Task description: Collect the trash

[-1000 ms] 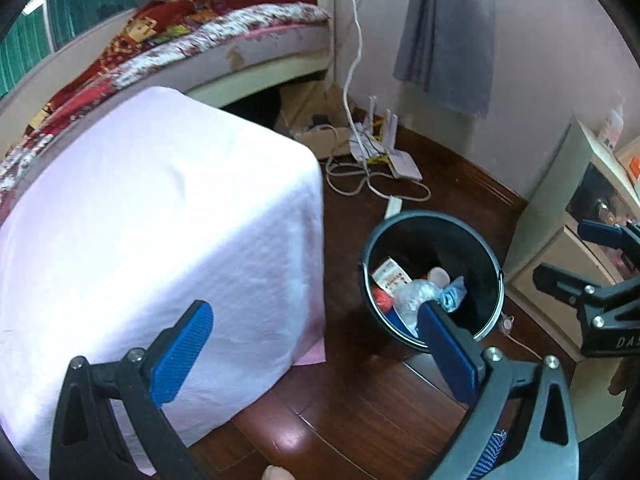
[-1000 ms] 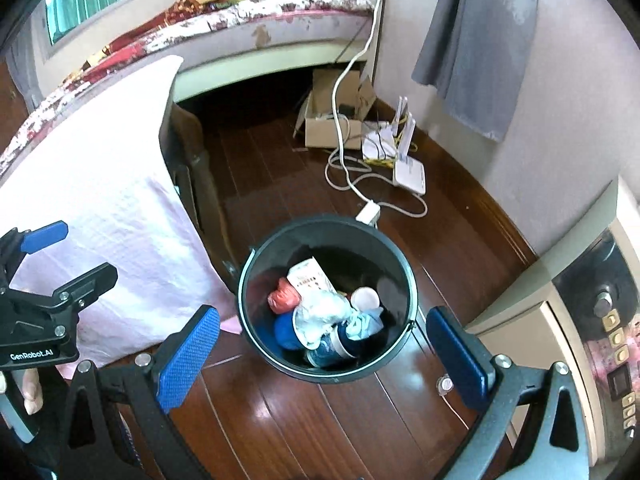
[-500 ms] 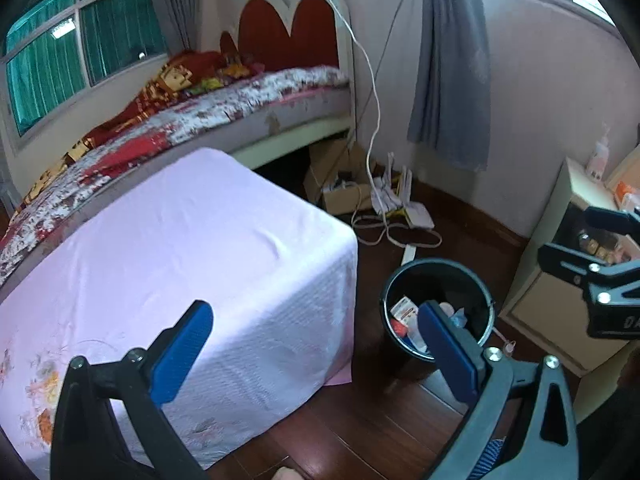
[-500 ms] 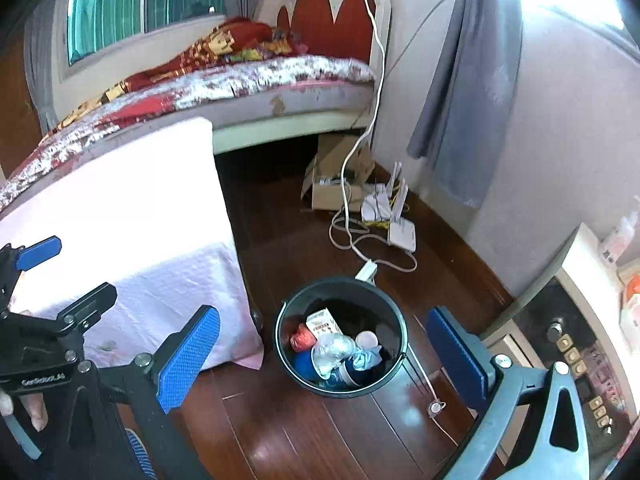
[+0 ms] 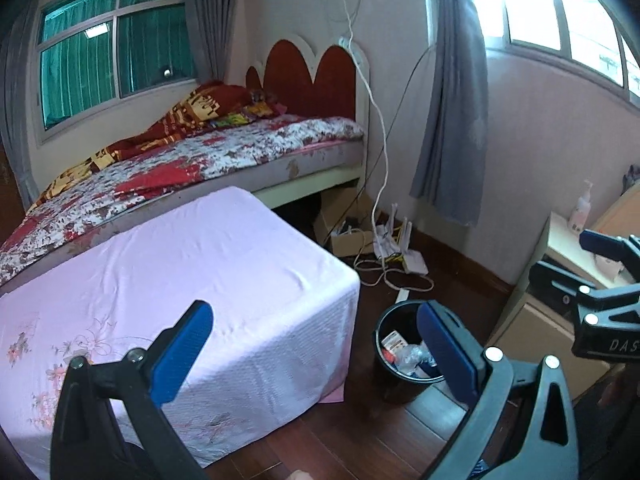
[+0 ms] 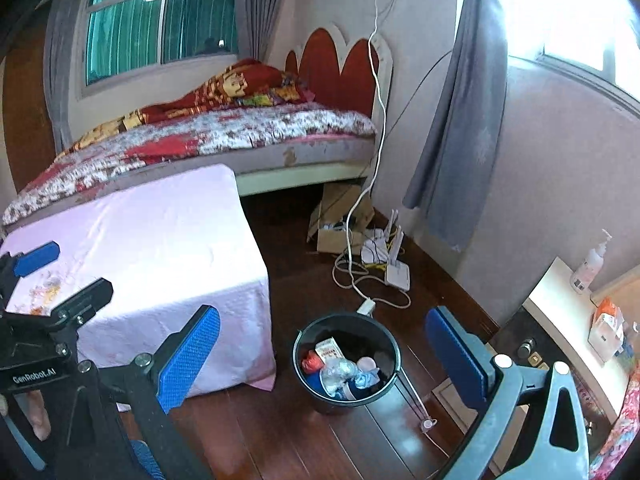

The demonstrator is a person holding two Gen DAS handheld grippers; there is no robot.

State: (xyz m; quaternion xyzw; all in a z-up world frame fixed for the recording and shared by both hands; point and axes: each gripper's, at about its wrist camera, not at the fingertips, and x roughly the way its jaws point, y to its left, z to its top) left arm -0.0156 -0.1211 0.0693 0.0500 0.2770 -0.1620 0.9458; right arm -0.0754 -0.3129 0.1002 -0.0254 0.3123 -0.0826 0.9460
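Both wrist views, end of a disposal. My left gripper (image 5: 312, 344), lower centre of its frame, has its blue-padded fingers spread wide with nothing between them; my right gripper (image 6: 324, 348) is likewise spread apart and empty. The round black plastic waste bin (image 6: 394, 354) stands on the dark wooden floor (image 6: 304, 280) at lower centre of the right view, just beside the corner of the low table draped in a pink cloth (image 6: 160, 240). Inside it lies the collected trash (image 6: 340, 368): a red scrap, a small printed carton, a crumpled clear bottle and blue pieces.

Compared with a second ago, both cameras have risen and drawn back: the bin then filled the middle of each view, and now it is small, with the bed (image 5: 224, 148) and curtained window (image 5: 116, 60) in sight above. The bin's contents look unchanged. I judge this a withdrawal after the drop; no loose litter shows on the tablecloth, so collection seems complete or nearly so.
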